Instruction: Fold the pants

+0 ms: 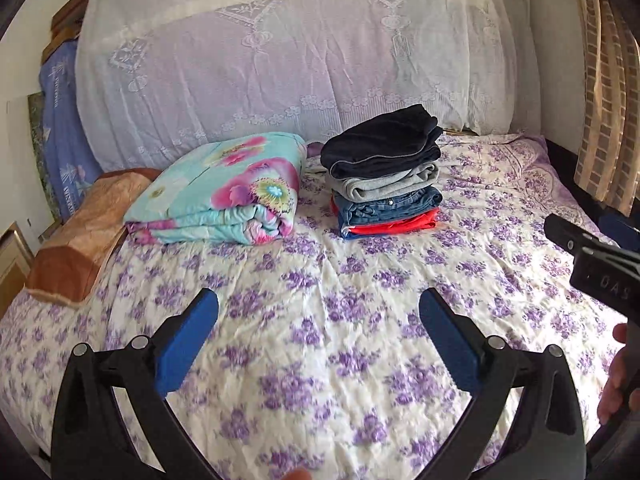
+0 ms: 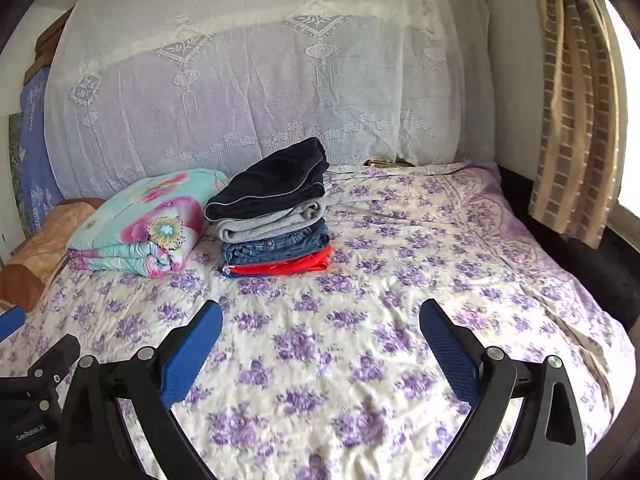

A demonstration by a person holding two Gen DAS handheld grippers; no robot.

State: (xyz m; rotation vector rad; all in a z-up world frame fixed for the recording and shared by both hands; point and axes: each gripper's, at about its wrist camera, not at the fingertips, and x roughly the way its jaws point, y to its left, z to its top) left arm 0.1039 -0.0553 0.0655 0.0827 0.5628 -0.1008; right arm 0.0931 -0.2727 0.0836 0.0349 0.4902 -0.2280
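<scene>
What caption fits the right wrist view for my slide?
Open right claw hovers over the floral bedsheet, facing a stack of folded pants.

Bright daylight from window at right edge (glare blown white there). Soft shadows on bed. Strong fisheye bending, dark vignette corners; slight overall softness.

Bedsheet: bare across frame centre and right. Obstacles, upper centre: folded clothes stack; quilt just left.
</scene>
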